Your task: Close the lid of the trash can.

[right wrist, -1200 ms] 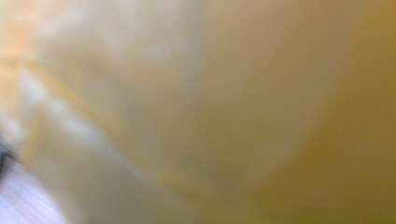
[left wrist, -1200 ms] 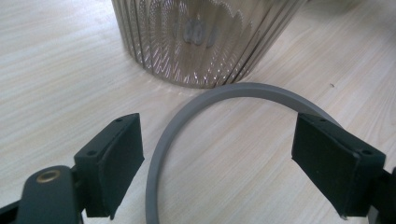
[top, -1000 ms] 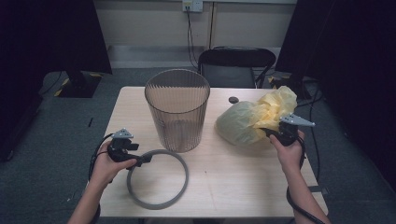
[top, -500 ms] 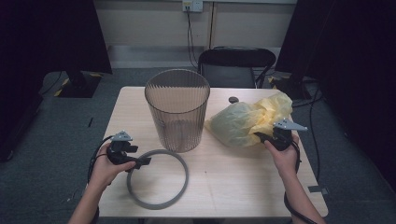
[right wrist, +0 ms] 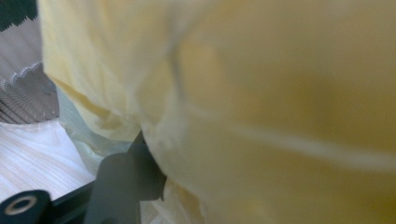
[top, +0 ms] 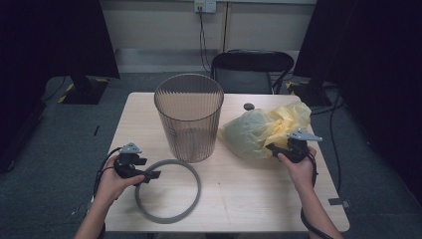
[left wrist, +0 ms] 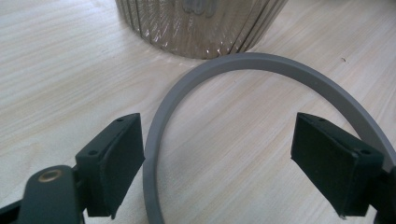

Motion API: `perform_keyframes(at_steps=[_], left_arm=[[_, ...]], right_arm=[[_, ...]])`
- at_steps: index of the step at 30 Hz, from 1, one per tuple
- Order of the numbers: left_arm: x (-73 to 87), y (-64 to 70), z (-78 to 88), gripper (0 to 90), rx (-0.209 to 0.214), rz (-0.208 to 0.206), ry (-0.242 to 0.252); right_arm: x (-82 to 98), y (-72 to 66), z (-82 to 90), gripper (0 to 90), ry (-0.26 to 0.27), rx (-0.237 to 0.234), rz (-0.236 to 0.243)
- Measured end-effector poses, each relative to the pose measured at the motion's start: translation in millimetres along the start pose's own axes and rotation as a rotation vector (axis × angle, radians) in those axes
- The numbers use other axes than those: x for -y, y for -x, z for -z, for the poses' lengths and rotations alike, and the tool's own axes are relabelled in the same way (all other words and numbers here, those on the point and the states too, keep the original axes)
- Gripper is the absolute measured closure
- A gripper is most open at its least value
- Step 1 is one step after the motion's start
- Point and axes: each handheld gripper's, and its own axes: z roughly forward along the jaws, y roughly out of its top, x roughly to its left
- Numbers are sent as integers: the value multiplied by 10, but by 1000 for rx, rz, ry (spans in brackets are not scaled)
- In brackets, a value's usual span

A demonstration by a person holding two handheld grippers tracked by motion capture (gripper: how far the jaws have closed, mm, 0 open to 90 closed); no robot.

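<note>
A crumpled yellow plastic bag [top: 259, 129] lies on the wooden table [top: 249, 199], right of a brown mesh wastebasket [top: 189, 117]. My right gripper [top: 272, 148] is at the bag's near right side. Its jaws have just been opening, and the film still drapes over them. In the right gripper view the bag [right wrist: 280, 116] covers one jaw, while the other finger [right wrist: 123, 184] is visible below it. A grey ring [top: 199, 186] lies flat in front of the basket. My left gripper [left wrist: 219, 149] stands open, its jaws astride the ring's [left wrist: 261, 63] left arc without touching it.
A black chair [top: 251, 64] stands behind the table's far edge. A small dark round object [top: 249, 106] sits on the table behind the bag. The basket's base [left wrist: 201, 23] is just beyond the ring.
The right hand has come down and the bag has sunk and spread out on the table. The left hand and the ring have not moved.
</note>
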Motion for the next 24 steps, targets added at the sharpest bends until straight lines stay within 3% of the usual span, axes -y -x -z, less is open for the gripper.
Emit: perform_keyframes(at_steps=[5, 10, 15, 17, 21, 24], left_arm=[[19, -15, -7, 167, 0, 0, -1], [42, -42, -5, 167, -2, 2, -7], [42, -82, 12, 167, -30, -17, -27], [59, -112, 2, 167, -22, -11, -24], [84, -147, -28, 165, -26, -3, -28], [85, -135, -36, 166, -28, -13, -17]], right_arm=[[14, -7, -95, 392, -20, 8, 1], [14, 19, -223, 357, -18, 17, -38], [-34, 7, -422, 340, -21, 18, -46], [-60, -14, -520, 330, -24, 19, -49], [-130, -73, -673, 307, -50, 24, -13], [-156, -78, -670, 290, -67, 29, -4]])
